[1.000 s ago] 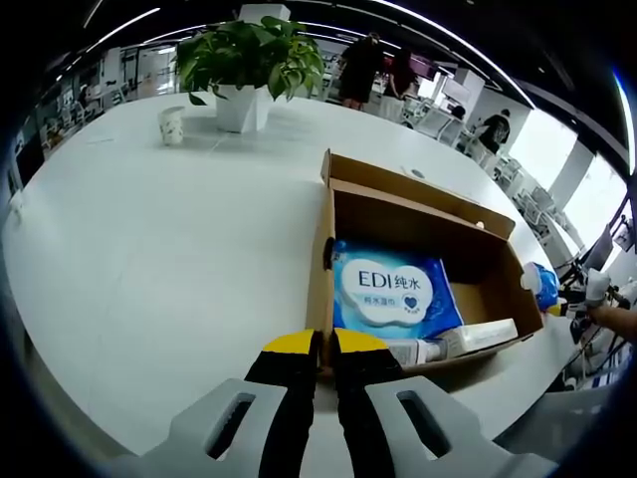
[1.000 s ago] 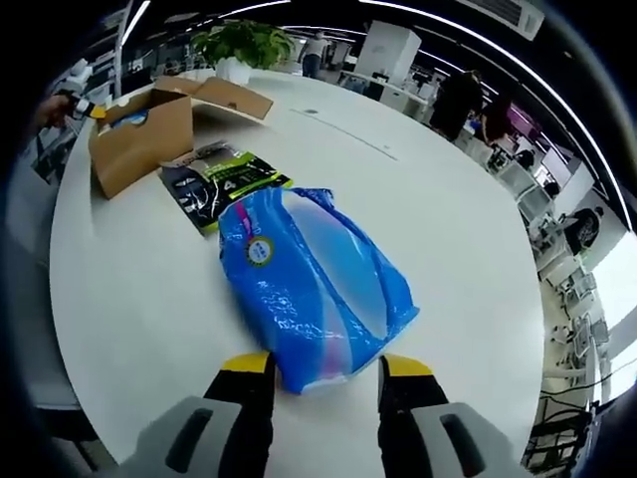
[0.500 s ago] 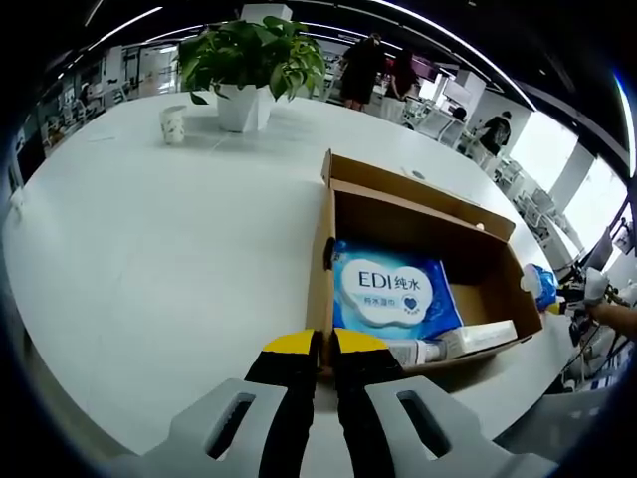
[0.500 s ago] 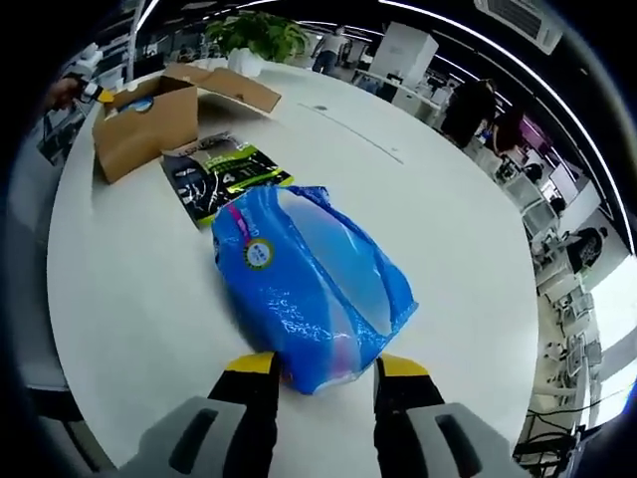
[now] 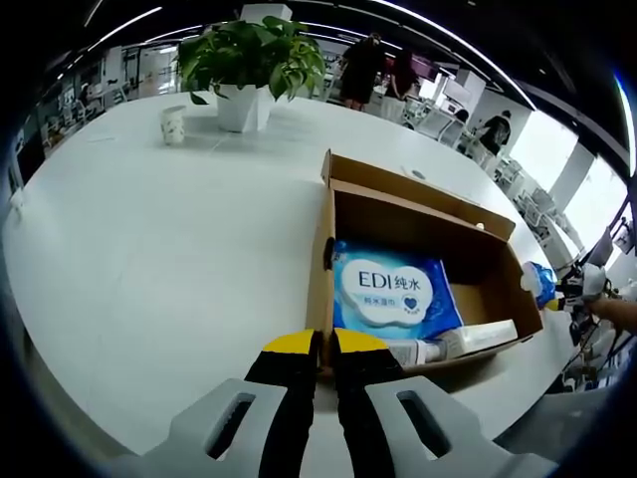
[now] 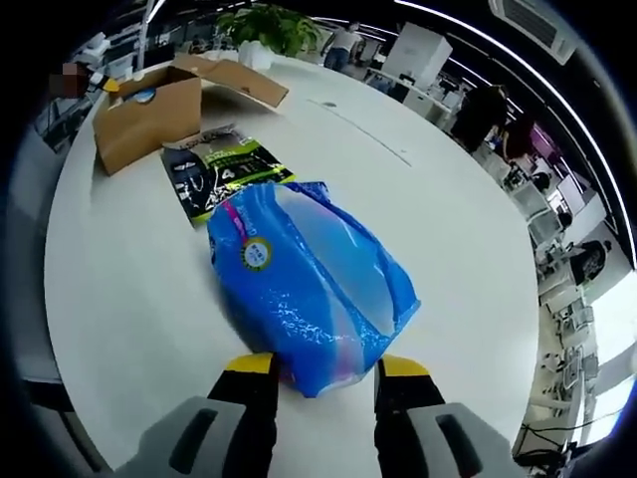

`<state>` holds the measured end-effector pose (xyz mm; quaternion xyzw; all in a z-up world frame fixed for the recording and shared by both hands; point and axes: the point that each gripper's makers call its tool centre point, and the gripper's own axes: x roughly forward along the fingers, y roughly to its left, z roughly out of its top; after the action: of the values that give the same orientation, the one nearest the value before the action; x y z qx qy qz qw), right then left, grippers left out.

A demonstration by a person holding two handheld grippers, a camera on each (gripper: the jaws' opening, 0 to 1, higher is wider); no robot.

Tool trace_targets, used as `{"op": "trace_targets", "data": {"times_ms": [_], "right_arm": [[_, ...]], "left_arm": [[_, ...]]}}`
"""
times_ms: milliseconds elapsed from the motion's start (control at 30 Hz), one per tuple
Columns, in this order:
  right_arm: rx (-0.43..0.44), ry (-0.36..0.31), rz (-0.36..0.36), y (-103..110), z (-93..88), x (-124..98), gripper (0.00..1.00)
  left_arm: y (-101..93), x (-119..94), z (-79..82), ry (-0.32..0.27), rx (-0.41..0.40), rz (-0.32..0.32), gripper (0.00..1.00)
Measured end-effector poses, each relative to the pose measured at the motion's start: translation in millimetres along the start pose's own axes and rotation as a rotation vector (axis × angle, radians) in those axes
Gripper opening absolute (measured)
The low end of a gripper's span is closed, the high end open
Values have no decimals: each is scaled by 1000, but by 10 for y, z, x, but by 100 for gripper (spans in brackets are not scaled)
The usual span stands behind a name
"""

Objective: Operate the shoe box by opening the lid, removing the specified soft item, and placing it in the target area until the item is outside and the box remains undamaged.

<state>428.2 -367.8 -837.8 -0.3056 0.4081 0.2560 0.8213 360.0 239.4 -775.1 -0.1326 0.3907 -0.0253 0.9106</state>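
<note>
One blue bag (image 6: pixel 309 284) near table edge (image 6: pixel 60 299), seemingly released

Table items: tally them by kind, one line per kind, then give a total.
Cardboard shoe box: 1
Soft packs: 3 (wet wipes pack in the box, blue plastic pack, black and green packet)
White tube in the box: 1
Potted plant: 1
Paper cup: 1
Total: 7

You've got bright even light from ceiling strips (image 5: pixel 438 30), soft shadows inside the shoe box (image 5: pixel 468 264), glare off the blue plastic bag (image 6: pixel 318 289), heavy fisheye bending at edges, distant office slightly soft.
</note>
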Motion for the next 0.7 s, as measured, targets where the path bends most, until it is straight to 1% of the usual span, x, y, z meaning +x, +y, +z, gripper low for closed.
{"op": "trace_targets", "data": {"times_ms": [200,467,700], "right_arm": [[-8,4,4,-20,28,32,35],[-44,18,14,-36,46,73,35],[-52,23,14,-55,75,102,35]], "left_arm": [[4,8,4,0,1,0,3],[10,13,7,-1,3,0,3],[15,14,7,-3,-2,-3,4]]}}
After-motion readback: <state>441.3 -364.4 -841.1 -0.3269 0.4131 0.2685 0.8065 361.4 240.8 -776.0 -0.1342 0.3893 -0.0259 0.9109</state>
